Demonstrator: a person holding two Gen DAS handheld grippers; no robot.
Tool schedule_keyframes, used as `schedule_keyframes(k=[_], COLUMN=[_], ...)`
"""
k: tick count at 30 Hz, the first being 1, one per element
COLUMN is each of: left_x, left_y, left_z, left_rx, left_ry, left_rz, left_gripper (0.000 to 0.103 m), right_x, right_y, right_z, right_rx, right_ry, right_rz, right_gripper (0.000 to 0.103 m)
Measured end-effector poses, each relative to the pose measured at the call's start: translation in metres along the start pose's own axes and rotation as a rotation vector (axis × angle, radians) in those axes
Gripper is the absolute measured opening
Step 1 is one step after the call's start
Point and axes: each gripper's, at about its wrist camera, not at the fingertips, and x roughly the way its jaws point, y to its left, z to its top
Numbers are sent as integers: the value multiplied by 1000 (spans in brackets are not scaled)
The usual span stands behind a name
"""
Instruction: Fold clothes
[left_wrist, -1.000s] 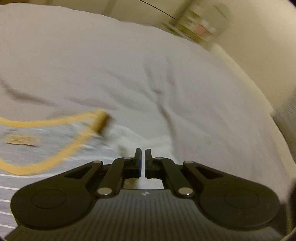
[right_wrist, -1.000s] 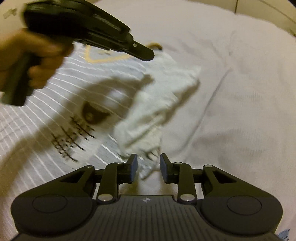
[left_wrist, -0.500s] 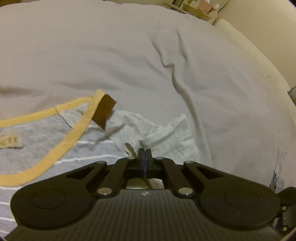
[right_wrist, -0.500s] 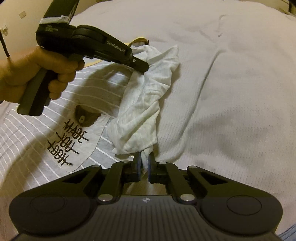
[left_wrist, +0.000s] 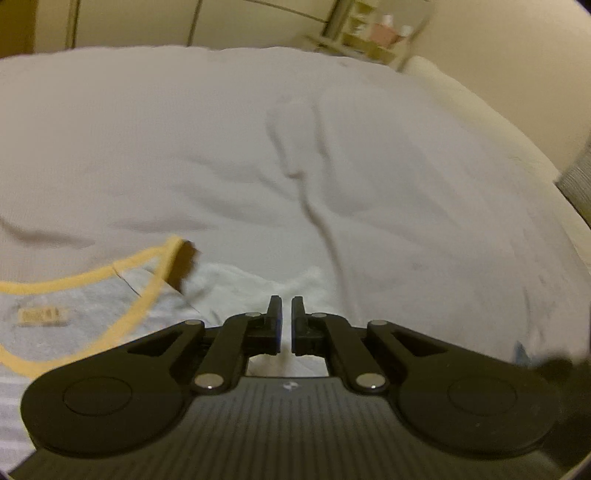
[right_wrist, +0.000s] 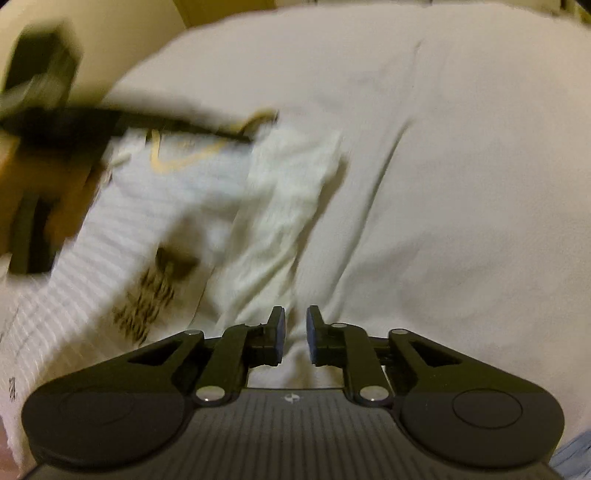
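A grey shirt with thin white stripes and a yellow collar band lies on the bed at the lower left. Its white sleeve rests crumpled just beyond my left gripper, whose fingers stand slightly apart with nothing between them. In the right wrist view the shirt shows a black printed text, and the sleeve runs down toward my right gripper, which is open and holds no cloth. The left gripper appears blurred over the collar, held by a hand.
A wrinkled light grey bed cover fills both views. A shelf with small items stands against the far wall. The bed's right edge curves down. A blue cloth scrap shows at the lower right.
Both grippers were shut on the white sleeve half a second ago; both have opened and let it go. The sleeve now lies on the bed, and both views are blurred by motion.
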Motion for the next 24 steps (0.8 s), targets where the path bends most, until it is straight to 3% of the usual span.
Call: schedule_keyframes(k=[4,7,10,15,18,20,22,24], left_x=[-12,-9,1,26,40,39,35,34], left_y=[-52,-96,-126,-151,-147,-143,-139,-137], left_z=[-39,-66,-91,-112,-113,-115,-117,-122], left_rx=[170,332,411,434,405,376,360,355], left_ry=[29,47,77,132,149,158,168,175], left_rz=[122,211,258,349,396,391,382,373], left_gripper=[26,26,26,26,16,10,7,5], right_x=[7,25,41,62,73,82,91,95], right_y=[-28,-48,-54,-61,-62,-64,-66,-69], right_z=[34,60,79,100,106,112,118,131], right_rx=[70,127,126,104,120,152,185,193], right_ry=[-58,-64,-45,-5,6,24,46,28], right_rz=[29,83,126,187,205,217,219,207], right_gripper=[33,33,34,35,35,31,2,2])
